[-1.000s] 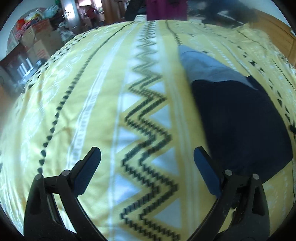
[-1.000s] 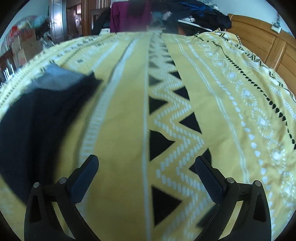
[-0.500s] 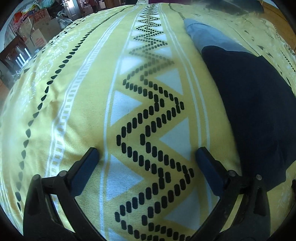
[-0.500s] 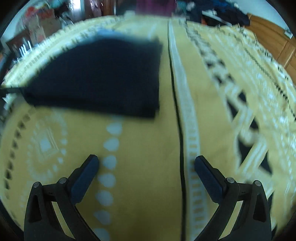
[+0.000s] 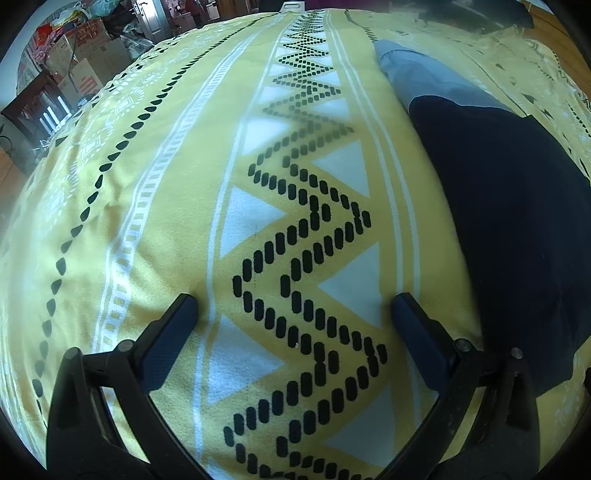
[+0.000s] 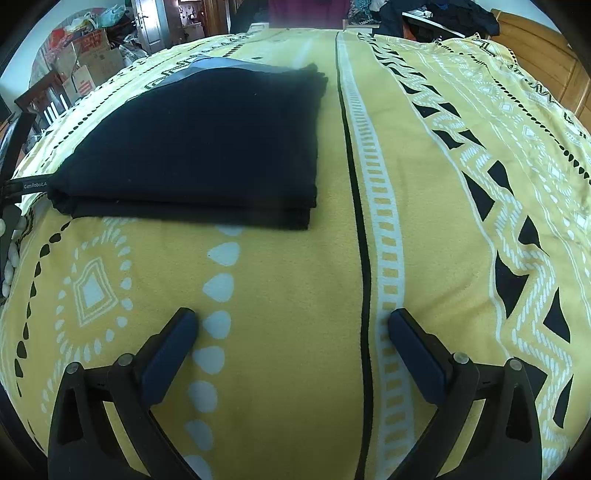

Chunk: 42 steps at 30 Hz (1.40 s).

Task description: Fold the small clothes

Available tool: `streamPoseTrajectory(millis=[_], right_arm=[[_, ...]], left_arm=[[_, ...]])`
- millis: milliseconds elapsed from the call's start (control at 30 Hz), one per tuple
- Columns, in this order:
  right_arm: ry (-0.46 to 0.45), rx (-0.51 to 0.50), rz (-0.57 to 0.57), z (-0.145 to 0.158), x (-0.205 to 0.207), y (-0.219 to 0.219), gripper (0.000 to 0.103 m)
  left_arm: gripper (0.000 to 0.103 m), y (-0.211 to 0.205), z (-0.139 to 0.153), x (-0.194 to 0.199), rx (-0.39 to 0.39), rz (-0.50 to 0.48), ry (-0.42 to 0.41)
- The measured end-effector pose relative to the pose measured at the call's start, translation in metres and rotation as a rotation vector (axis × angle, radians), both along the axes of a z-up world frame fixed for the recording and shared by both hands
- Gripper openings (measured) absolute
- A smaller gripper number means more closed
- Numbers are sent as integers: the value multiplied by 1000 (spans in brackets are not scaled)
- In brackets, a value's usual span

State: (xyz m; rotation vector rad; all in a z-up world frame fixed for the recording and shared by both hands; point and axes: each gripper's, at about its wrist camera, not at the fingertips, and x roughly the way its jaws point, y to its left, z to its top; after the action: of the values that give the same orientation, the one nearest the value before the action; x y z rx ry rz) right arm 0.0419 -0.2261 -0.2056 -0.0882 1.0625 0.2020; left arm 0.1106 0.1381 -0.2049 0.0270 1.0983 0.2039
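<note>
A dark navy garment (image 6: 207, 147) lies folded in a flat stack on the yellow patterned bedspread (image 6: 295, 280), with a grey-blue piece (image 6: 207, 68) showing at its far end. In the left wrist view the same navy garment (image 5: 517, 221) lies to the right, with the grey-blue piece (image 5: 424, 77) beyond it. My left gripper (image 5: 293, 306) is open and empty, low over the bedspread (image 5: 177, 206), left of the garment. My right gripper (image 6: 291, 321) is open and empty, in front of the garment's near edge.
Cardboard boxes and clutter (image 6: 85, 55) stand off the bed at the far left. A wooden headboard (image 6: 546, 48) is at the far right. Dark clothes (image 6: 443, 14) are piled beyond the bed's far end. Part of the other tool (image 6: 14, 184) shows at the right view's left edge.
My right gripper has swung left, so the folded garment now lies ahead of it instead of at the left. My left gripper has dropped closer to the bedspread. Both stay open.
</note>
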Motion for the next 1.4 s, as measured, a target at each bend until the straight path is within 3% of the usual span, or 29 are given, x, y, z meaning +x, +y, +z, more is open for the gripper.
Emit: streamPoseTrajectory(millis=[300,433,600,700,800,867,1067,1167,1267,1400], right_arm=[[2,18,-4,-1,1,-3,103],[-24,24,-22,0,-2,-3,103],[-30,36,-23,1,-1,-5,103],[0,15,-7,4,2,-2,103],[5,21,-6,13,4,-3,103],[-32,19,-16,30,-2,-6,103],[-278,0,-75,149,-29,-11,103],[-411,7,-82,210,-39,-3,103],[-488,45,-132,255,-52,0,103],[-484,81,-161,271,-71,7,103]], left_arm=[[103,6,-3,2,-32,37,-61],[103,8,-2,4,-45,20,-44],[103,8,-3,6,-52,79,-68],[103,8,5,2,-64,59,-73],[103,5,32,-16,-55,47,-115],[103,-4,65,-35,-33,29,-173],[103,-53,182,-95,7,-6,-439],[103,-79,219,-112,-83,-60,-487],[103,-100,237,-124,-196,-121,-475],[103,-126,249,-137,-116,-173,-507]])
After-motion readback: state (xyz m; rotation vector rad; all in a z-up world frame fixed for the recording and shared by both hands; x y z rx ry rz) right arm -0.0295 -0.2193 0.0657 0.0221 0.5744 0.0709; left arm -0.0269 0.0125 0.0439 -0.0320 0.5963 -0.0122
